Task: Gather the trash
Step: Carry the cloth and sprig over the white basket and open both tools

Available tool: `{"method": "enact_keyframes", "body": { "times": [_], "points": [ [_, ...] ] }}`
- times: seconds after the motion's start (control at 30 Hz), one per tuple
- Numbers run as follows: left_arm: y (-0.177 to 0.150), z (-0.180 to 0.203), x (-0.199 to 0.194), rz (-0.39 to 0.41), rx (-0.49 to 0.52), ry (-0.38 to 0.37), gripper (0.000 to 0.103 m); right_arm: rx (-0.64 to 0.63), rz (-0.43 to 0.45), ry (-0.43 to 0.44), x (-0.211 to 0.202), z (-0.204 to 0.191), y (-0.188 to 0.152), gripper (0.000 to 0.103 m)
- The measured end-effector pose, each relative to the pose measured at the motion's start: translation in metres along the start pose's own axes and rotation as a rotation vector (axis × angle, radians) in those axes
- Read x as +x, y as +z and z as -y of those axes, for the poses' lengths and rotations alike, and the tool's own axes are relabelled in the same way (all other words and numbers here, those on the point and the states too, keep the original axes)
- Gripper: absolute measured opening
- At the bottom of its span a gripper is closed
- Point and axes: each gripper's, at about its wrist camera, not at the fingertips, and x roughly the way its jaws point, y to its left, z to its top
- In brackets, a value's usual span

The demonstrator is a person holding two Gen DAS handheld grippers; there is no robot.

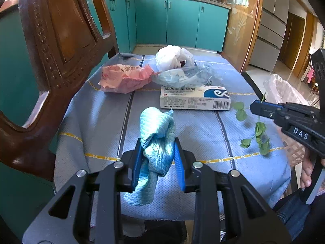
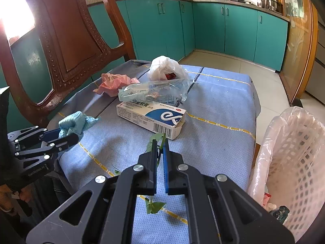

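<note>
Turquoise quilted cloth [image 1: 157, 142] sits bunched between the blue pads of the left claw [image 1: 157, 152], which is pinching it just above the blue striped tablecloth [image 1: 101, 122]; a tail of the cloth hangs below the pads. To the left of that claw rises the carved back of a wooden chair [image 1: 54, 40]. Ahead of it and slightly left lies a crumpled pink wrapper [image 1: 126, 79], and beyond that, further from the claw, a white plastic bag [image 1: 172, 58] knotted around something dark red. A clear bluish plastic wrapper [image 1: 182, 75] lies in front of the bag, its edge resting on a white and blue ointment box [image 1: 195, 98] that lies flat on the surface straight ahead of the left claw.

Right of the box, the right claw [image 2: 160, 143] is nearly pressed together on a thin green leafy sprig [image 2: 157, 140]: one leaf shows just past the fingertips, and more leaves dangle underneath, above the cloth. From the left wrist view the sprig [image 1: 258, 130] trails down from the claw's tip toward the surface. To the right of this claw, off the edge of the surface, stands a white lattice waste basket [image 2: 294, 162] lined with a clear bag, with a few scraps visible at its bottom.
</note>
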Motion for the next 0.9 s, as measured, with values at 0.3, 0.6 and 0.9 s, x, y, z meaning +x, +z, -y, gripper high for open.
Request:
{"method": "enact_keyframes", "body": {
  "times": [0.3, 0.6, 0.9],
  "points": [
    [0.0014, 0.0045, -0.0047, 0.006, 0.012, -0.004, 0.03, -0.008, -0.003, -0.008, -0.0005, -0.0009, -0.0013, 0.006],
    [0.0033, 0.0055, -0.0054, 0.011, 0.017, -0.001, 0.03, -0.008, 0.005, -0.01, -0.0024, -0.0021, -0.0008, 0.006],
    [0.0047, 0.0063, -0.0094, 0.025, 0.021, 0.001, 0.03, 0.0, 0.027, -0.016, -0.0087, 0.0003, 0.0018, 0.006]
  ]
}}
